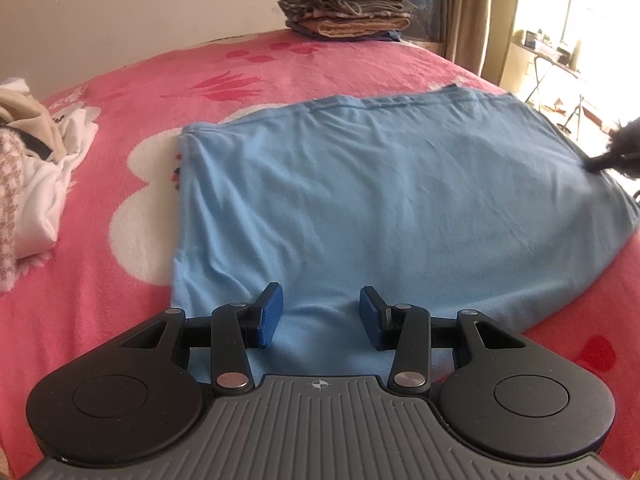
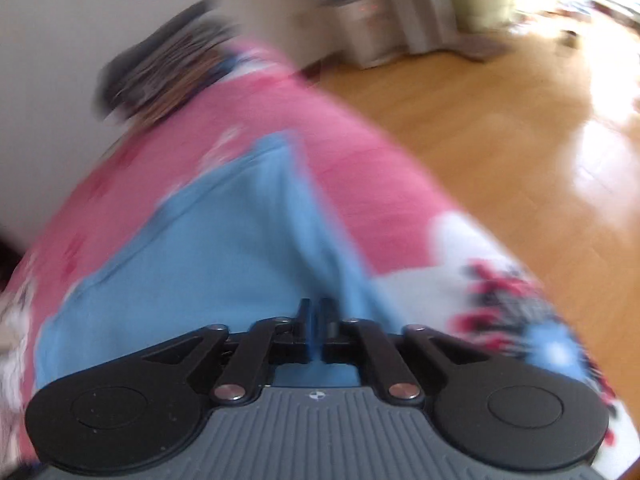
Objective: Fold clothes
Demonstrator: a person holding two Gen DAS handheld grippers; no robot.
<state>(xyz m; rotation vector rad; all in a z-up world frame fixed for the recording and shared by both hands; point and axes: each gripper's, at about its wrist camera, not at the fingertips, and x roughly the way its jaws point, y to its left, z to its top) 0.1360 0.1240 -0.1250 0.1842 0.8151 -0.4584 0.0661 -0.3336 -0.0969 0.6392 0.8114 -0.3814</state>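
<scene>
— Fingers first: what do the left gripper [image 1: 321, 316] pads do?
— Spread apart, hovering over the near edge of the blue shirt [image 1: 380, 196], gripping nothing.
— And leftmost on the blanket [image 1: 132, 92]?
— A white heap [image 1: 36, 168] of clothes, well apart from the shirt. The shirt lies flat across the middle, and a folded stack [image 1: 348, 4] sits at the far edge.
— The right gripper [image 2: 318, 322]?
— Its view is blurred, but the pads are pinched together with blue cloth between them, at the shirt's right edge. Wooden floor [image 2: 500, 140] shows beyond.
</scene>
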